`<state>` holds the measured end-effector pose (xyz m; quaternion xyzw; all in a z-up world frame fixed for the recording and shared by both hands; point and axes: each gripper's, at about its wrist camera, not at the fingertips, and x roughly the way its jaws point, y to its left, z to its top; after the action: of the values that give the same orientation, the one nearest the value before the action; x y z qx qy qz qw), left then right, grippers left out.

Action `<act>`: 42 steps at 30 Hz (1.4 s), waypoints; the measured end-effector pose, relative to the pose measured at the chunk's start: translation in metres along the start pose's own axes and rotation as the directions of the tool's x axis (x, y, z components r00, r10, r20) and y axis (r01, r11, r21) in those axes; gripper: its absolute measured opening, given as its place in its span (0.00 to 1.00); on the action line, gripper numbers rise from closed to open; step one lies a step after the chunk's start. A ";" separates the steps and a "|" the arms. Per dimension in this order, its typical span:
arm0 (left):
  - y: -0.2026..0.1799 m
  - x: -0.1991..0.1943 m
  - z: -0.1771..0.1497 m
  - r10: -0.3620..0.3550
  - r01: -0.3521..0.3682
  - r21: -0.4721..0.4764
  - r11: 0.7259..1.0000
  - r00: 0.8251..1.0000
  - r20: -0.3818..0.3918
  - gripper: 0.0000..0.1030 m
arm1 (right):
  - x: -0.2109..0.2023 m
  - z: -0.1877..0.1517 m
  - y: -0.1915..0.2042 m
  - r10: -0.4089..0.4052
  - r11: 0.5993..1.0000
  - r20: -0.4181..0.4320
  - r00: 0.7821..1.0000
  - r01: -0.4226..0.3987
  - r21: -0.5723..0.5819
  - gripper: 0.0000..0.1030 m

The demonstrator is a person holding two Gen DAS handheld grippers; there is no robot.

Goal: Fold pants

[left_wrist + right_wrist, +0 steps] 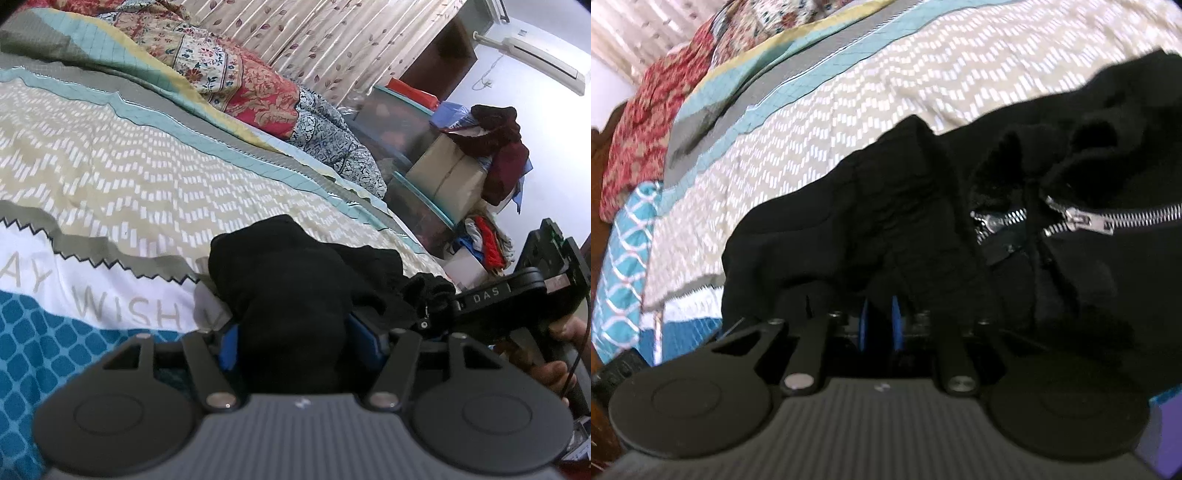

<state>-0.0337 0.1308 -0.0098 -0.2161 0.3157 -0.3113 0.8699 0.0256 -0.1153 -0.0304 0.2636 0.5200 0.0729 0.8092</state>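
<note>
where clamped, both grippers (291, 354) (881, 325) on pants (923, 229)

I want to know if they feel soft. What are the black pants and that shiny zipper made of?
The black pants look like soft, matte knit cloth, maybe fleece or cotton: they bunch into thick folds and give no shine. The zipper looks like polished silver metal, since its teeth and slider glint brightly. The bedsheet under them looks like printed woven cotton.
</note>
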 end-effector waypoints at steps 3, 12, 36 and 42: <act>0.000 0.000 -0.001 0.000 0.000 -0.001 1.000 1.000 -0.001 0.58 | 0.002 0.000 -0.002 0.002 1.000 -0.002 1.000 -0.002 0.014 0.12; 0.001 0.000 -0.001 -0.002 0.002 -0.009 1.000 1.000 -0.003 0.58 | -0.003 0.001 -0.001 -0.002 1.000 -0.007 1.000 0.002 0.013 0.12; -0.005 -0.007 0.000 0.023 -0.023 0.028 0.999 0.999 0.022 0.51 | -0.004 0.002 -0.007 0.016 1.000 -0.006 1.000 -0.016 0.002 0.12; -0.008 -0.006 -0.001 0.037 -0.038 0.034 0.999 0.999 0.023 0.49 | -0.003 0.001 -0.007 0.025 1.000 -0.005 1.000 -0.025 -0.013 0.12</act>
<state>-0.0413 0.1294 -0.0036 -0.1988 0.3047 -0.2979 0.8826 0.0236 -0.1227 -0.0308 0.2645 0.5180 0.0872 0.8088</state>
